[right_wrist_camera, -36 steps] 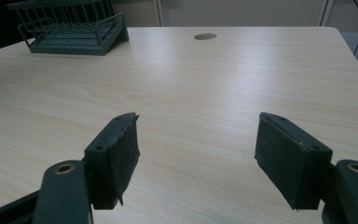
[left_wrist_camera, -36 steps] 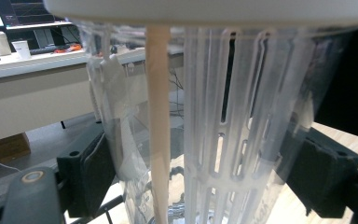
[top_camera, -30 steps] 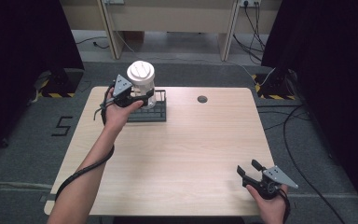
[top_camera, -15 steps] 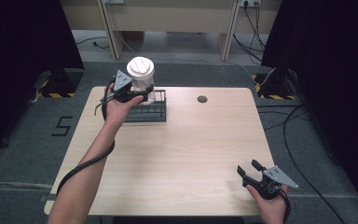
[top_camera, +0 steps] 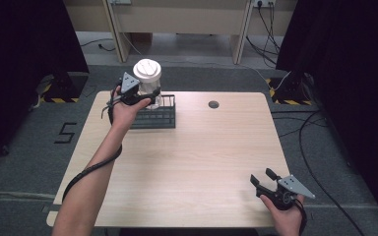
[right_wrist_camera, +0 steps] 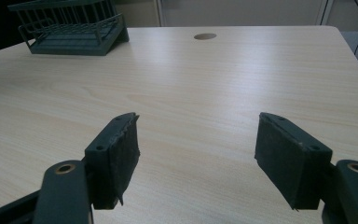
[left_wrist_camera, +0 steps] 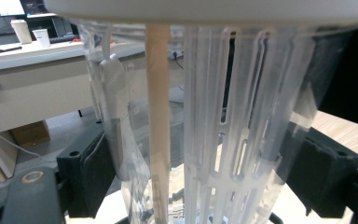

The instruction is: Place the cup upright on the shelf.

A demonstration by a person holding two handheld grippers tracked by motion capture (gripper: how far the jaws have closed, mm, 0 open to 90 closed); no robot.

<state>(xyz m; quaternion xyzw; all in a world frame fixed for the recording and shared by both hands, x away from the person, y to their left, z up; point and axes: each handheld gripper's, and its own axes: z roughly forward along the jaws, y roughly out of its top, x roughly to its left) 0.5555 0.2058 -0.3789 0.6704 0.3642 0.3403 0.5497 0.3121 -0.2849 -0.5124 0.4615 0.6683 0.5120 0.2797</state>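
- Clear plastic container [top_camera: 148, 88] with white lid [top_camera: 147, 69]: held up over the far-left part of the dark wire basket [top_camera: 153, 112]; whether its base touches the basket, cannot tell.
- Left gripper view: ribbed, slotted transparent wall [left_wrist_camera: 223, 121], with a pale stick-like piece [left_wrist_camera: 158, 121] upright inside or behind it. Judged light, rigid, thin-walled; smooth plastic likely slippery, and could crack or flex under a hard squeeze.
- Best hold, by my reckoning: mid-body below the lid, pads flat on opposite sides, as now. Lid not a safe hold; may pop off.
- Left gripper [top_camera: 145, 96]: closed onto the container's body, a black pad [left_wrist_camera: 91, 170] pressing each side, spread set by the container's width.
- Right gripper [top_camera: 264, 179]: well away from the basket, at the table's near-right corner, low over the wood; jaws spread wide, nothing between them.
- Table [top_camera: 202, 162]: light wood, round hole [top_camera: 213, 104] just right of the basket.
- Writing: a "5" [top_camera: 67, 132] marked on the floor left of the basket, off the table. No brand or label readable on the container.
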